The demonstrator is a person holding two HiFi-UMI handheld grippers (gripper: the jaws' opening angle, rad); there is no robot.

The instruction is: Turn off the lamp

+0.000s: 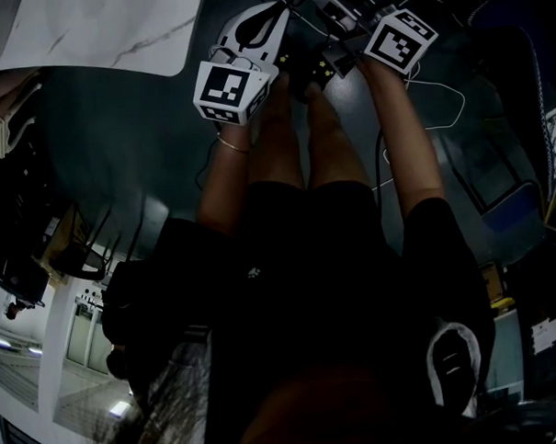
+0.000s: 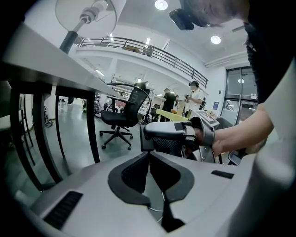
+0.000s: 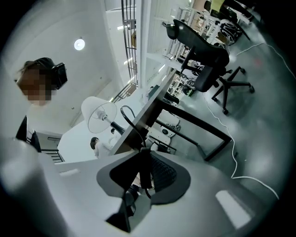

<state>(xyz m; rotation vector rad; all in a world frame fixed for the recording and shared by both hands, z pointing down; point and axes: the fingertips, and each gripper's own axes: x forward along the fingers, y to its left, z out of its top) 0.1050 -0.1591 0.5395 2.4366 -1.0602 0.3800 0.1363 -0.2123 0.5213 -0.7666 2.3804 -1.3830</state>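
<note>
Down low, close in to the person's knees, both tools were up and working. The left gripper had its jaws pressed together on nothing, only a thread of pale floor cable showing below the pads. Just beside it, to its right, the right gripper was pinched onto a black cord. The dark strip sat squarely between its pads, and the cord looped up and away from there towards the table edge. Whether that strip was bare cord or an inline switch body, I couldn't make out from where I stood. My read was that this cord was the way in. It looked thin, light and limp, with a smooth jacket that would likely slide through a loose pinch. Best to hold it flat across the pads, close to any switch, so the free tool has something steady to press against. A switch would be small and stiff, wanting a firm, square push. Further off and higher, the table carried the lamp near its edge, a white shade on a dark stem, well apart from both tools. It seemed light and top-heavy with a thin shade, so I'd not drag on the cord, since a tug could tip it. Far beyond, a black office chair stood on the open floor.
</note>
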